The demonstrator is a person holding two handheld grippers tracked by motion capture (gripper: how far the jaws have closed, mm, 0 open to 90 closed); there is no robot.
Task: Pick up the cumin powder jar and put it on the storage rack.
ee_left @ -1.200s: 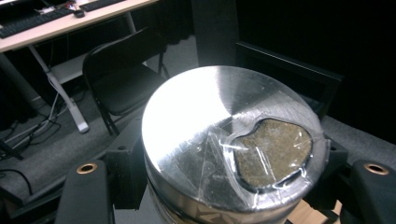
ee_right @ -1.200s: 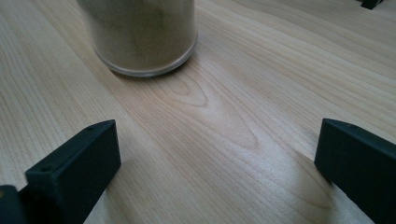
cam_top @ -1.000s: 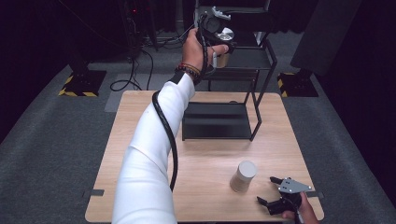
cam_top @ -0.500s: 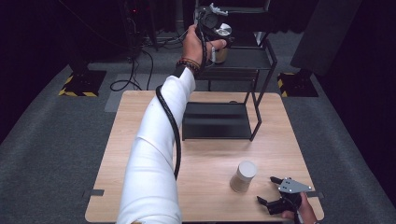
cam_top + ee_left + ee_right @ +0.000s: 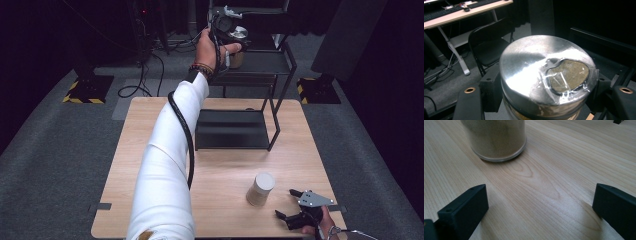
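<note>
left claw (image 5: 235, 42): clenched on the steel-lidded jar (image 5: 544, 75) — upright, at the rack's (image 5: 280, 60) upper shelf;
right claw (image 5: 295, 205): released — second jar (image 5: 260, 189) just ahead

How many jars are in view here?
2. One jar is clamped in the left tool up at the black rack; the other jar stands on the table near the right tool.

Held jar (image 5: 544, 77): shiny silver lid, clear tape over a dull olive-brown patch at 3 o'clock on the lid.
Left gripper (image 5: 231, 31): black with grey parts.
Second jar (image 5: 260, 189): pale tan contents, cream lid, at 5 o'clock on the table.
Table (image 5: 150, 120): light wood with wavy grain.
Rack (image 5: 235, 130): matte black.
Right gripper (image 5: 292, 205): black jaws, grey plate.
Sleeve (image 5: 167, 165): white.
Floor (image 5: 55, 150): grey carpet; yellow-and-black striped tape at 10 and 2 o'clock.
</note>
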